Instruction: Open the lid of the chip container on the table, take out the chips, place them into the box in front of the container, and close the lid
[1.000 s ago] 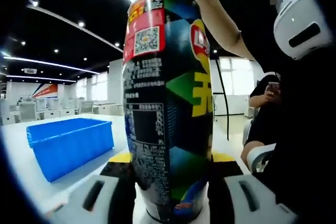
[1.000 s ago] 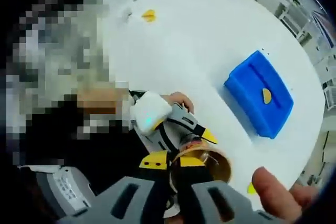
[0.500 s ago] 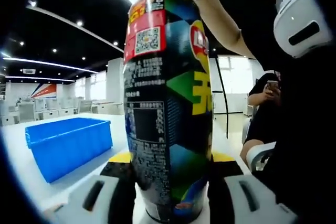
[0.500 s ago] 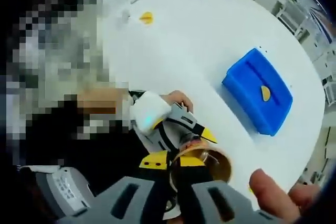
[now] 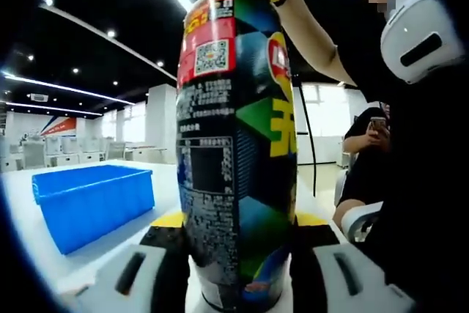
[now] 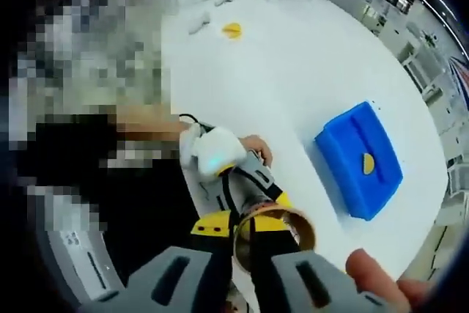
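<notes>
Table (image 6: 308, 71), white and wide, runs bare between the chip container (image 5: 236, 152) and the blue box (image 6: 360, 160), with open surface on toward its curved far edge. In the left gripper view the left gripper (image 5: 236, 273) clamps its yellow-tipped jaws on the lower body of the upright can, which fills the middle of that view; the box (image 5: 91, 203) stands well apart to the side on the same surface. In the right gripper view the right gripper (image 6: 245, 254) looks straight down on the can's open mouth (image 6: 275, 226), its jaws pressed together at the rim; what they pinch there is too small to tell. One chip (image 6: 368, 163) lies in the box.

Compared with a second ago, the right gripper view sits higher, so the can mouth and the box look smaller, and the yellow jaw tip above the can has shifted a little in the left gripper view. The box and can stand as before.

Another yellow chip (image 6: 232, 30) lies far off on the table. A thumb (image 6: 370, 273) intrudes at the lower edge, and a seated person (image 5: 370, 133) holds a phone beyond the table.
</notes>
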The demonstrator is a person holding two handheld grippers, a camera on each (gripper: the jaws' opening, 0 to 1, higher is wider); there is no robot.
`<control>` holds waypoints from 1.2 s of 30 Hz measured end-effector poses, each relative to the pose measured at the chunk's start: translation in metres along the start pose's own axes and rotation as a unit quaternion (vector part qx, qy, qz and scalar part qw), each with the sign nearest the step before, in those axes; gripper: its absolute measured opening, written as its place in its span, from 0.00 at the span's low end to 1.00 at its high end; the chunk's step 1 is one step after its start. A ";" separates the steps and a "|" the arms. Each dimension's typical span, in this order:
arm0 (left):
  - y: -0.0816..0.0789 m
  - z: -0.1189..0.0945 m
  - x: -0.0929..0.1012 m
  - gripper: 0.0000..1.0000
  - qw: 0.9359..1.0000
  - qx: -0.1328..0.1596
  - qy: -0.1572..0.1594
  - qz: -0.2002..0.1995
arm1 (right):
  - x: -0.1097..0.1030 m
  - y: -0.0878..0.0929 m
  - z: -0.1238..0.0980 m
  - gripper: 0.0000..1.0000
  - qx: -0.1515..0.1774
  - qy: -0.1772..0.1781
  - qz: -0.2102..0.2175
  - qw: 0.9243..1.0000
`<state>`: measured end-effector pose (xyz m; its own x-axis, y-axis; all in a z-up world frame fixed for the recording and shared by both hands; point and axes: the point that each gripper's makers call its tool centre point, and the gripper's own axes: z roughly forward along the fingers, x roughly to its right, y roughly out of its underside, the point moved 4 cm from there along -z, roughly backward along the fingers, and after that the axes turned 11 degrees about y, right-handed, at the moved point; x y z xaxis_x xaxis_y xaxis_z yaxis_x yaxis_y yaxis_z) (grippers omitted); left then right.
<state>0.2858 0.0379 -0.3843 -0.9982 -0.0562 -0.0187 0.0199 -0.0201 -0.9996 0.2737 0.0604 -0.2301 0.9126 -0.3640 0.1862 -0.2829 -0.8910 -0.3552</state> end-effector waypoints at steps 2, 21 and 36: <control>0.000 0.000 0.000 0.54 1.000 0.002 0.000 0.000 | 0.004 -0.005 -0.004 0.11 0.022 0.007 -0.001 1.000; 0.001 0.000 0.000 0.54 1.000 0.011 0.006 -0.010 | 0.076 0.008 -0.105 0.25 0.343 0.120 0.097 0.926; 0.000 0.001 -0.001 0.54 1.000 0.013 0.007 -0.009 | 0.151 0.141 -0.156 0.40 0.493 0.464 0.134 0.723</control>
<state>0.2867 0.0372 -0.3846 -0.9992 -0.0409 -0.0021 0.0040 -0.0461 -0.9989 0.3259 -0.1627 -0.1097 0.1430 -0.9211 0.3620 0.3536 -0.2941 -0.8880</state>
